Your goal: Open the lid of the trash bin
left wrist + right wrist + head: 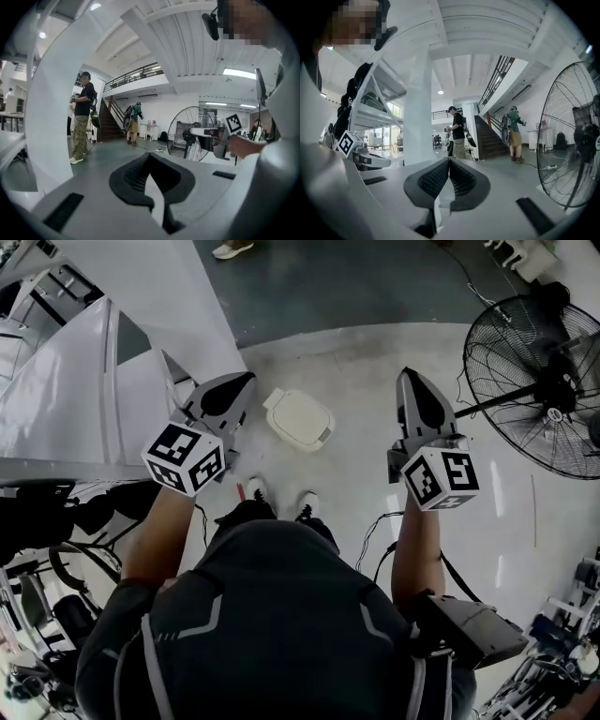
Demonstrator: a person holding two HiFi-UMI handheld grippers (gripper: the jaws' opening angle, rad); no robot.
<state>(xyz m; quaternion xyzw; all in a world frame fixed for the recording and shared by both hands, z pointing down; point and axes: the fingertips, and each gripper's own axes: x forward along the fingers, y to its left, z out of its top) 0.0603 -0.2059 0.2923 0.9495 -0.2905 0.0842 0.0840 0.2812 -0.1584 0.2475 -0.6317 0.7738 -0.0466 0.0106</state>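
While the person holds both tools out in front of the body, the left gripper (pixel 149 157) has its two dark ribbed jaws pressed together at the tips with nothing between them. The right gripper (pixel 449 164) is closed the same way and is also empty. In the head view each hangs in the air, the left one at centre left and the right one at centre right of the frame, touching nothing. Low in the middle of that frame the person's two shoes (pixel 255 488) stand on the pale floor (pixel 375 362). Just beyond the shoes, in the middle of the frame between the two grippers, the trash bin (pixel 323 432) stands on the same floor. It is cream-coloured, its lid (pixel 294 413) lies down flat, and neither gripper is on it. A big black fan (pixel 539 381) on a stand fills the right edge of the frame. A white metal frame (pixel 84 381) takes up the upper left. Along the top of the frame the floor turns dark, and another person's shoe (pixel 232 249) shows there. Farther off, the right gripper view looks into a white hall with a broad white pillar (pixel 417 108) at centre left and dark stairs (pixel 490 133) right of centre. One person in a dark top (pixel 457 129) stands by the foot of the stairs, and another in a green top (pixel 513 131) stands farther right.
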